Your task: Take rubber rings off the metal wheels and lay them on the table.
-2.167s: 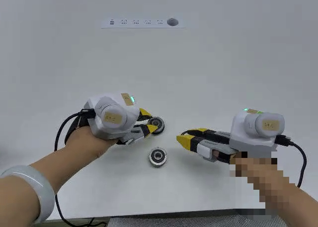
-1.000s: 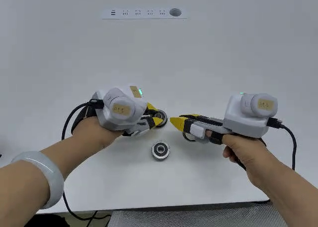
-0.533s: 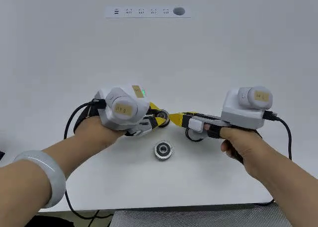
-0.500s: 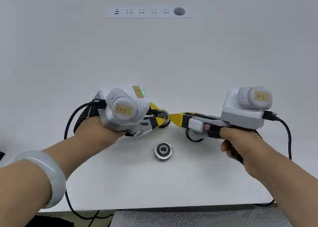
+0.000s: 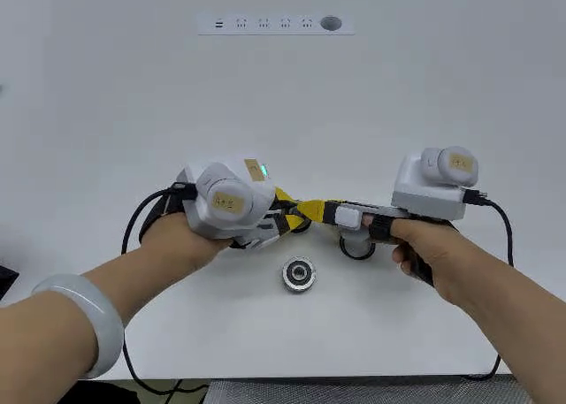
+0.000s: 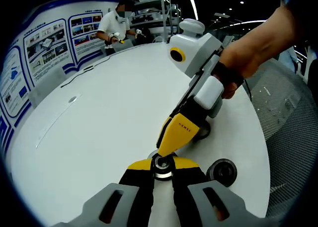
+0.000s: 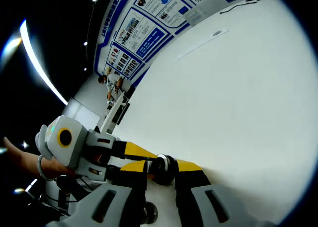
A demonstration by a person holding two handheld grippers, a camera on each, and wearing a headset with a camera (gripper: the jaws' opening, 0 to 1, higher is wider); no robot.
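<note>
Starting at centre left of the head view, the left gripper (image 5: 285, 219) is seen with its fingers clamped on a metal wheel (image 6: 161, 167) that has a dark rim. To its right, the right gripper (image 5: 310, 211) is set tip to tip against it, with its fingers narrowly parted and closed around the same wheel's rim. A second wheel (image 5: 299, 275) is laid flat on the white desk (image 5: 398, 95), lower in the frame than the meeting tips and apart from both.

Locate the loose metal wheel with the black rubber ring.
In the head view the wheel lies on the white table, just nearer the person than the meeting tips of the left gripper and right gripper.
</note>
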